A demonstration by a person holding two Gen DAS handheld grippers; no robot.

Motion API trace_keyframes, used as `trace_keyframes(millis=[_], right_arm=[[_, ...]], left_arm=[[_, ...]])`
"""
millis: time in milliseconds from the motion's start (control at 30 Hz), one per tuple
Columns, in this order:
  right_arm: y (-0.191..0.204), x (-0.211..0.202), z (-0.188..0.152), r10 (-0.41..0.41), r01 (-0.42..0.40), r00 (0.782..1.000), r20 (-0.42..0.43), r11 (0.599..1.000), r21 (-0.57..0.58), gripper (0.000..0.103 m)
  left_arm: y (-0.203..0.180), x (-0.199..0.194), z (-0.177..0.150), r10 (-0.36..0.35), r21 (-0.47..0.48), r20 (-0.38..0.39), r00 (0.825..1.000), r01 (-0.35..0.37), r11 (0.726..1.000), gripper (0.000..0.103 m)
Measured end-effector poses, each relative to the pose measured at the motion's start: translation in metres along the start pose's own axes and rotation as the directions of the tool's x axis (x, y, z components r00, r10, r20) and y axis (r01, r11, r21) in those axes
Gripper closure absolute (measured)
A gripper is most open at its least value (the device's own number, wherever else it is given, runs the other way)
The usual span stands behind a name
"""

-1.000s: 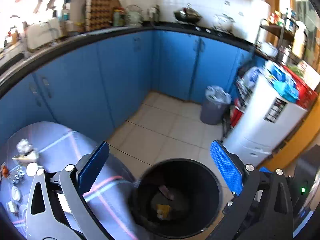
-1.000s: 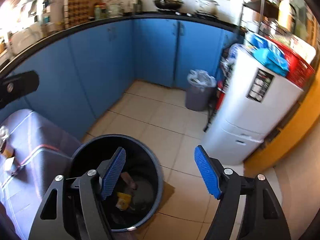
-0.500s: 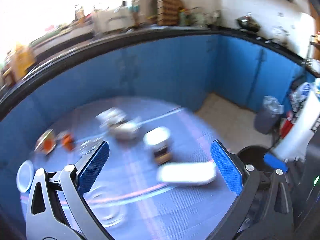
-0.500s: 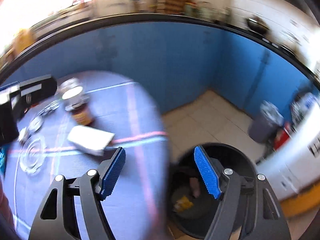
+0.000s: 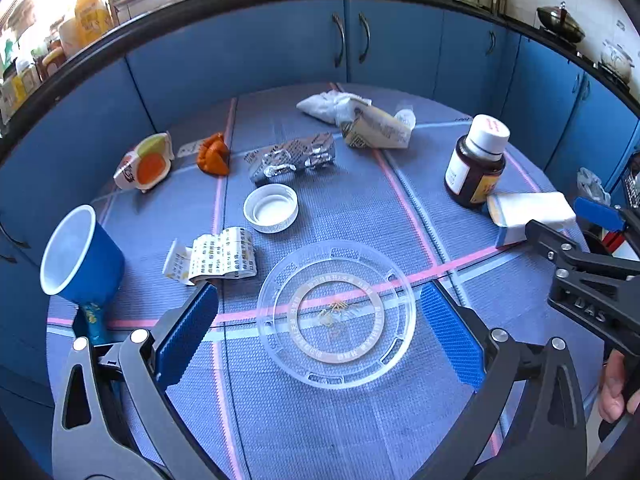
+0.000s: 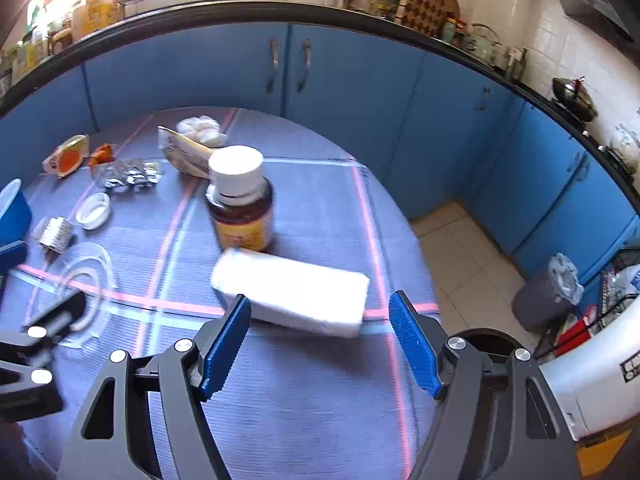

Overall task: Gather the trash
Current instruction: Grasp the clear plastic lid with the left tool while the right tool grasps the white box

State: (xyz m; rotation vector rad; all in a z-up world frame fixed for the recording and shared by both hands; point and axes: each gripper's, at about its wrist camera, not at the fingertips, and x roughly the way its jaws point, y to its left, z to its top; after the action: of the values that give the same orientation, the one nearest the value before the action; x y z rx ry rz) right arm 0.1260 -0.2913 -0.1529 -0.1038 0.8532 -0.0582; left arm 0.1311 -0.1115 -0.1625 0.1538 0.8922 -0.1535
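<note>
Trash lies across the blue-mat table (image 5: 360,432). My left gripper (image 5: 320,334) hangs open over a clear plastic lid (image 5: 336,314), nothing between its fingers. Around it lie a printed wrapper (image 5: 216,256), a white cap (image 5: 271,208), crumpled foil (image 5: 292,158), orange peel (image 5: 214,154), a snack packet (image 5: 146,162), a paper carton (image 5: 376,128) and a blue cup (image 5: 78,258). My right gripper (image 6: 320,340) is open just short of a white box (image 6: 292,292), with a brown bottle (image 6: 240,200) behind it. The black bin (image 6: 480,340) shows past the table's right edge.
Blue cabinets (image 5: 280,44) curve behind the table under a cluttered counter. A grey lined waste bin (image 6: 548,296) and a white appliance (image 6: 592,376) stand on the tiled floor at right. A person's hand (image 5: 614,388) holds the right gripper's handle.
Both grippers swung left from over the black bin to above the table. The table's trash now fills both views; both stayed open and empty.
</note>
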Motion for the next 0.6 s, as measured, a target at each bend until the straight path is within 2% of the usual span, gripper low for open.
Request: trace_keyframes(millis=[67, 167, 367, 467, 600], right_arm=[[0.000, 0.000, 0.003, 0.028, -0.028, 1.000, 0.004, 1.000, 0.015, 0.033], [0.002, 0.006, 0.010, 0.023, -0.022, 1.000, -0.007, 0.999, 0.024, 0.033], [0.008, 0.016, 0.020, 0.024, -0.024, 1.000, -0.013, 0.999, 0.038, 0.029], [0.012, 0.019, 0.023, 0.034, -0.033, 0.999, -0.014, 0.999, 0.039, 0.029], [0.013, 0.020, 0.024, 0.022, -0.021, 1.000, -0.012, 0.999, 0.035, 0.028]], left_arm=[[0.001, 0.006, 0.004, -0.003, 0.000, -0.011, 1.000, 0.003, 1.000, 0.003], [0.002, 0.017, 0.003, -0.022, -0.003, -0.039, 0.999, 0.022, 1.000, 0.003], [0.002, 0.022, 0.005, -0.048, -0.003, -0.031, 0.998, 0.047, 0.999, 0.003], [0.000, 0.024, 0.007, -0.096, -0.008, -0.055, 0.994, 0.096, 0.995, 0.003], [-0.003, 0.023, 0.006, -0.102, -0.001, -0.053, 0.993, 0.102, 0.995, 0.003]])
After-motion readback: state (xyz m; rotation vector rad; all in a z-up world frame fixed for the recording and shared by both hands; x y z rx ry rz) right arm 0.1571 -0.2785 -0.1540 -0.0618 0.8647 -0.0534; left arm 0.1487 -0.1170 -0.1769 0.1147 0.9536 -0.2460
